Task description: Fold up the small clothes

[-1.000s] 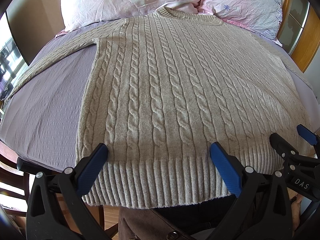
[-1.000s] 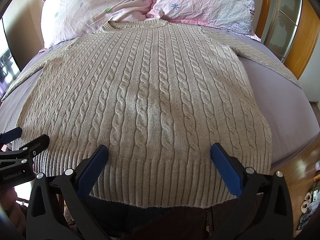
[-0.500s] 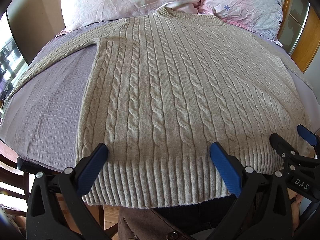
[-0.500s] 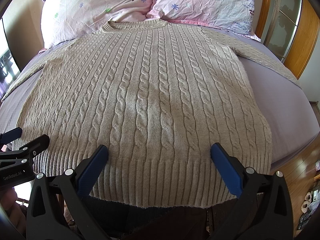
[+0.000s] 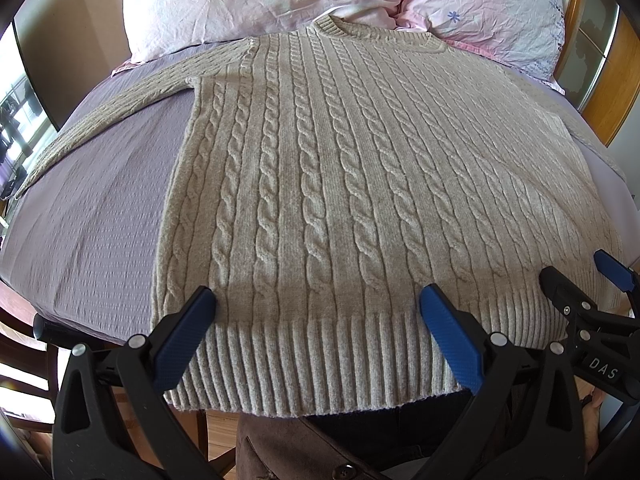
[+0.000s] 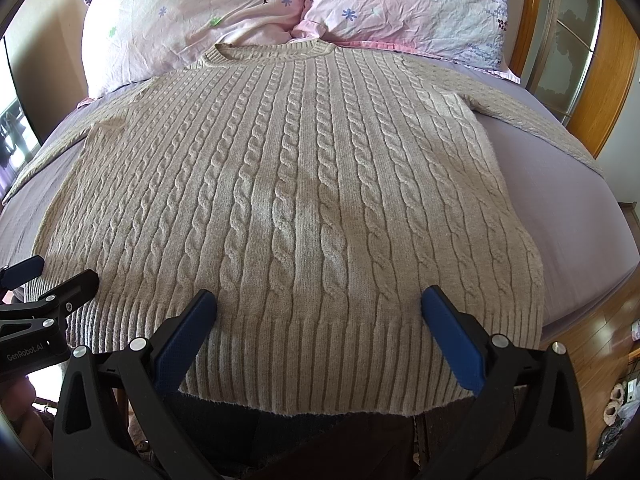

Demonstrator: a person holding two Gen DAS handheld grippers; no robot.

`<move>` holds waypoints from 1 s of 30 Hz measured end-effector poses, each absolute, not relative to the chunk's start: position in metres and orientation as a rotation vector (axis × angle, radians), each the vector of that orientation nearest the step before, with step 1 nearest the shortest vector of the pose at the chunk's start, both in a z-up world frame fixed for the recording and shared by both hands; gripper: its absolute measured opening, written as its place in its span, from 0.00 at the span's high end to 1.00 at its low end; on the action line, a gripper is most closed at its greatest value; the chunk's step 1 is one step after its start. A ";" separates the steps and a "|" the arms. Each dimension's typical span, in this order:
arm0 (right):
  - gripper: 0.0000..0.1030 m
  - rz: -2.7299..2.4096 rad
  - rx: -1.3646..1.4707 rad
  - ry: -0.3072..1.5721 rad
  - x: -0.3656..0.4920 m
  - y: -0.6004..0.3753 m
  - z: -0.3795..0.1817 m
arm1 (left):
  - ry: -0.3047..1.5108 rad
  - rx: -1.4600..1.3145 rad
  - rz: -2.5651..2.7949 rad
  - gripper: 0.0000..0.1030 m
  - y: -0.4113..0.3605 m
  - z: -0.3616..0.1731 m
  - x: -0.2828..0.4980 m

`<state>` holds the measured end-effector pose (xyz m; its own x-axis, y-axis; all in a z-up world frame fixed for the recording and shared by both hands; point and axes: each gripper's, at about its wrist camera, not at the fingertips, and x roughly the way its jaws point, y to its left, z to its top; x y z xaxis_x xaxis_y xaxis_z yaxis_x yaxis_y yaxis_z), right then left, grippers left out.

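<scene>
A beige cable-knit sweater (image 5: 340,184) lies flat, front up, on a bed with a lilac sheet (image 5: 100,208). Its collar points toward the pillows and its ribbed hem (image 5: 320,364) hangs at the near edge. Both sleeves spread sideways. My left gripper (image 5: 316,300) is open and empty, held just above the hem on its left half. My right gripper (image 6: 318,300) is open and empty above the hem on the right half of the sweater (image 6: 300,200). Each gripper shows at the edge of the other's view.
Two pink flowered pillows (image 6: 192,16) (image 6: 408,4) lie at the head of the bed. A wooden headboard and frame (image 6: 608,64) stand at the right. Wooden floor (image 6: 600,344) lies beyond the bed's right edge. A chair (image 5: 24,360) is at the lower left.
</scene>
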<state>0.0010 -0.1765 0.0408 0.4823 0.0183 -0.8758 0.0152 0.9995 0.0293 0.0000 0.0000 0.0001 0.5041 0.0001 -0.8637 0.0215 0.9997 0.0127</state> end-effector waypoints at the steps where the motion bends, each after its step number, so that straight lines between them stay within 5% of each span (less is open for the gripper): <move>1: 0.01 0.002 0.035 1.067 0.001 -0.176 0.041 | 1.042 0.022 -0.013 0.02 0.000 0.000 0.000; 30: 0.01 0.009 0.032 1.056 -0.001 -0.176 0.041 | 1.036 0.022 -0.011 0.02 0.000 0.000 0.002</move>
<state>-0.0011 -0.1761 0.0411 0.4926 0.0226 -0.8700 0.0082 0.9995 0.0306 0.0016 -0.0003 0.0004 0.5096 0.0011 -0.8604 0.0198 0.9997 0.0130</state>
